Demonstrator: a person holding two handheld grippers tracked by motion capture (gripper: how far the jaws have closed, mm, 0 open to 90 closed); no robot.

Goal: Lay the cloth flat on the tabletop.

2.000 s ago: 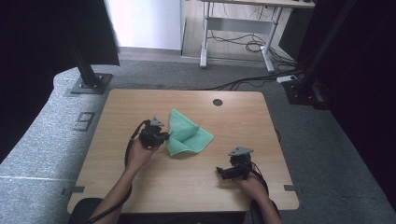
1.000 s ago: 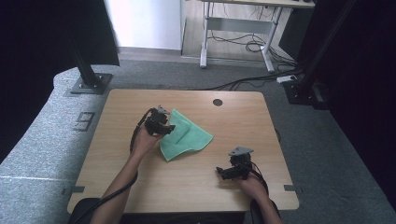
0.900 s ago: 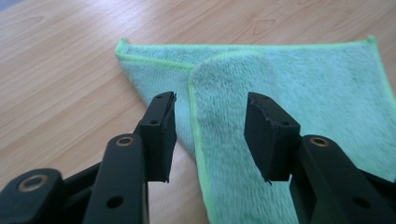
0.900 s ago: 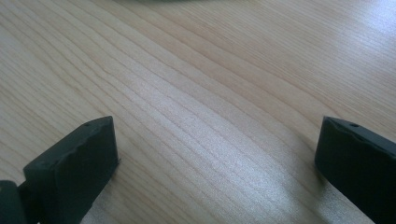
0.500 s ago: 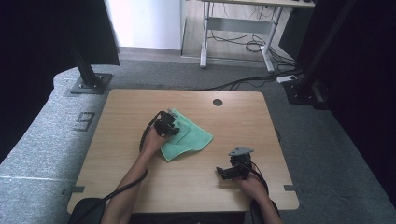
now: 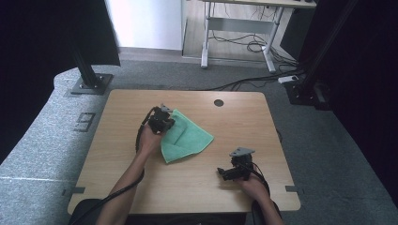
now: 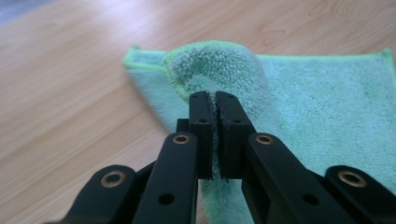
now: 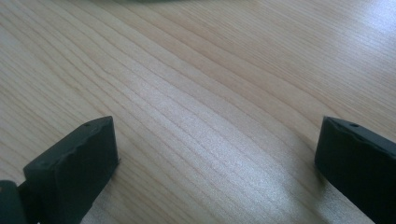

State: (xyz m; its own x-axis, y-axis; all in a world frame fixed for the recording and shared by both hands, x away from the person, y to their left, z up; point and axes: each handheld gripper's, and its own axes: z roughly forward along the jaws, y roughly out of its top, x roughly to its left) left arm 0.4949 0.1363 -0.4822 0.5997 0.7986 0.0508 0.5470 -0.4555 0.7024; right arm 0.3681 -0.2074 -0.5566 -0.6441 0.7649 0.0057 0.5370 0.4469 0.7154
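A green terry cloth (image 6: 187,137) lies folded on the wooden table (image 6: 234,117), a little left of the middle. My left gripper (image 6: 163,121) is at the cloth's far left corner, shut on a fold of it. In the left gripper view the cloth (image 7: 327,107) bulges in a loop just beyond the closed gripper (image 7: 214,100), and the rest lies flat to the right. My right gripper (image 6: 226,174) rests near the table's front right, well apart from the cloth. It stands open in the right gripper view (image 8: 217,140), with bare wood between its jaws.
A round cable hole (image 6: 218,102) sits near the table's far edge. Black stand bases (image 6: 89,83) and a desk frame with cables (image 6: 244,42) stand on the grey floor beyond the table.
My left gripper has carried the cloth's corner to the right and away from me, laying the raised cloth down into a flat fold. The right gripper has stayed put.
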